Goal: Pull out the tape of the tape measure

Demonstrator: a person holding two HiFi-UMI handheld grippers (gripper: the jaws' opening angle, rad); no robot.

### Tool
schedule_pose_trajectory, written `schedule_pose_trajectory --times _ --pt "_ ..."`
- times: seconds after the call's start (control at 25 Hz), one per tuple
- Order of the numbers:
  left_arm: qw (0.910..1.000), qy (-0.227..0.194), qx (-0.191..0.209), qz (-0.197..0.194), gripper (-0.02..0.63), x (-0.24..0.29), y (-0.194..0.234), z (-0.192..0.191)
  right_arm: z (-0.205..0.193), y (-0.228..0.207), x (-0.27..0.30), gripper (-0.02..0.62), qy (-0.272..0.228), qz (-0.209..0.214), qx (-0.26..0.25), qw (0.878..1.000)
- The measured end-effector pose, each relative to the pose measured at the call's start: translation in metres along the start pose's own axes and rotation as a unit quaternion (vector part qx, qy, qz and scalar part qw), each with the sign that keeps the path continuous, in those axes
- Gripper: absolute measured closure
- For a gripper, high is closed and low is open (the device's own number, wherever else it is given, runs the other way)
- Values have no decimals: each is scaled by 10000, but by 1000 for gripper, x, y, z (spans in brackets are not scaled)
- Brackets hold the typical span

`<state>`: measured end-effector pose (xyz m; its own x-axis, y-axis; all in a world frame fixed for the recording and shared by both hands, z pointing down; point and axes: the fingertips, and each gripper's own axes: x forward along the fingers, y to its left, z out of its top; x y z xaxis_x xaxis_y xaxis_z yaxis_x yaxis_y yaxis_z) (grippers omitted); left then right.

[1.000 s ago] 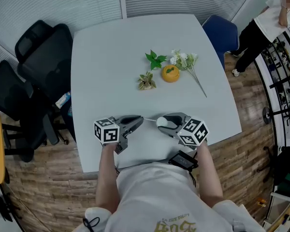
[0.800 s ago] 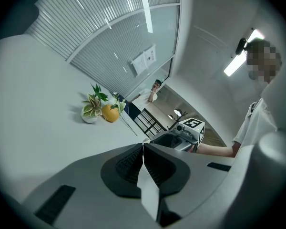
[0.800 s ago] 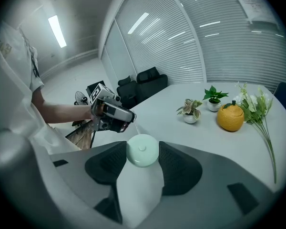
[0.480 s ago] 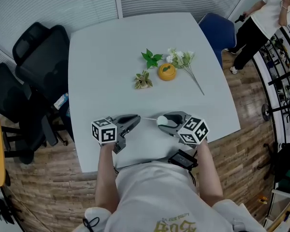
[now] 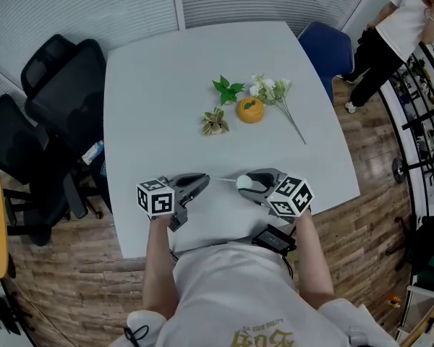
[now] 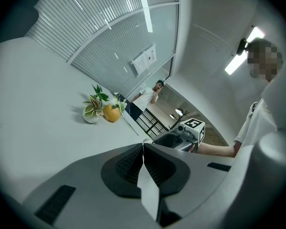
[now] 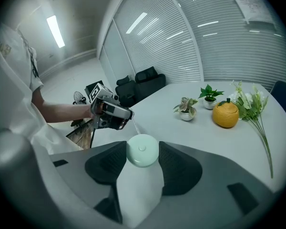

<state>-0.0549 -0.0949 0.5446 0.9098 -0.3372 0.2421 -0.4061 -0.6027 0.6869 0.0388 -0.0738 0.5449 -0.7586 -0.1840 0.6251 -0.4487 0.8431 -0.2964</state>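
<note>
The right gripper (image 7: 143, 147) pinches the round tape measure (image 7: 142, 152). The left gripper (image 6: 143, 149) is pressed together on its tape (image 7: 132, 126), a strip its own view barely shows.

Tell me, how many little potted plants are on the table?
2: the leafy green plant just behind the orange ornament, the pale plant at its left. None looks hidden.

Cool, even indoor light fills every view, and ceiling strip lights (image 6: 238, 63) glare brightly in both gripper views. The pale counter (image 5: 166, 92) carries only soft, faint shadows. Both gripper views bend strongly towards dark rounded edges, while the head view is sharp.
</note>
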Motion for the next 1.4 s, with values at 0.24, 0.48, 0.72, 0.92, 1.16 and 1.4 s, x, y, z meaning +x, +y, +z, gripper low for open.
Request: schedule_pose_trajectory --times 0.24,0.48,0.72,0.92,1.16,1.4 --pt "10000 9 -28 45 597 -1 3 -1 -2 -3 -1 368 54 -10 81 10000" --pt "9999 -34 -66 127 597 -5 8 0 -6 -8 -5 368 69 -44 136 9999" --pt "9998 -73 -107 182 597 -8 10 0 -10 -11 -7 368 115 -76 184 9997" --pt "9996 -89 -144 242 597 -10 13 -2 -14 -13 -11 368 152 -104 227 9996" --pt "9993 -100 -187 309 597 -13 16 -4 -23 -16 -15 368 232 -160 304 9991" --pt "9991 -109 -213 360 597 -19 19 -7 -26 -16 -15 368 253 -167 352 9989"
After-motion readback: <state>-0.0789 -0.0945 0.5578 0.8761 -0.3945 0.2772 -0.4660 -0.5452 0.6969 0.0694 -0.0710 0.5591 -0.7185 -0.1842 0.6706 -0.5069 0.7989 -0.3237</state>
